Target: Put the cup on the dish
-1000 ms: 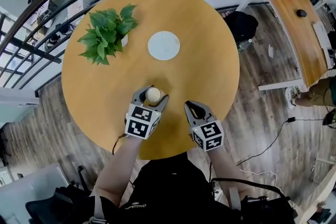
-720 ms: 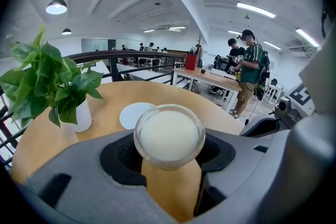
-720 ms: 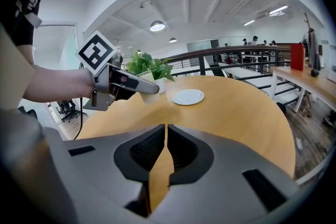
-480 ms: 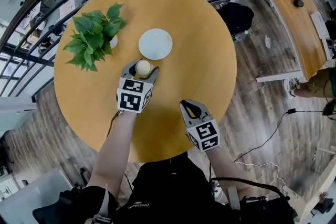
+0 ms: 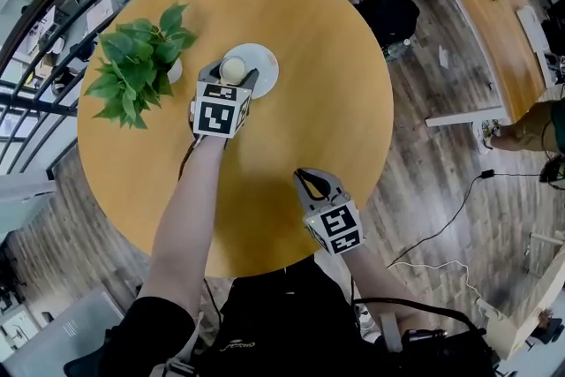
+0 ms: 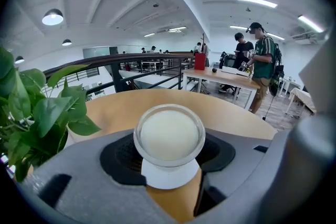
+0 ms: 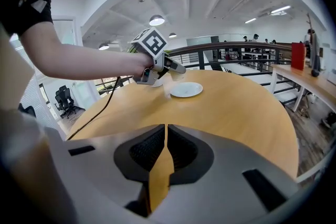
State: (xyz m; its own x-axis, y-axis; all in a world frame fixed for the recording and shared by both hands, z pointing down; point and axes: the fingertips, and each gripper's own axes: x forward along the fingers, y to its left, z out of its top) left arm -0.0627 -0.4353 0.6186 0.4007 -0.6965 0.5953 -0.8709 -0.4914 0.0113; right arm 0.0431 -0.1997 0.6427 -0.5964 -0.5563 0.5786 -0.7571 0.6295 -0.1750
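A small cream-coloured cup (image 5: 233, 65) sits between the pads of my left gripper (image 5: 232, 74), which is shut on it. The cup hangs over the left edge of the white dish (image 5: 259, 71) on the round wooden table (image 5: 327, 57). In the left gripper view the cup (image 6: 169, 134) fills the gap between the jaws, and a white round of the dish (image 6: 169, 178) shows just beneath it. My right gripper (image 5: 310, 182) rests near the table's front edge, shut with nothing in it. The right gripper view shows its own jaws (image 7: 166, 136) touching, and farther off the dish (image 7: 186, 89) and the left gripper (image 7: 157, 68).
A potted green plant (image 5: 132, 71) stands just left of the dish and close to the left gripper. A black railing (image 5: 53, 13) curves round the table's far side. A wooden desk (image 5: 481, 22) stands at the right. Two people (image 6: 260, 60) stand by it.
My left gripper has carried the cup from the table's front, away from me, to the dish's left edge. The right gripper has stayed in its place.
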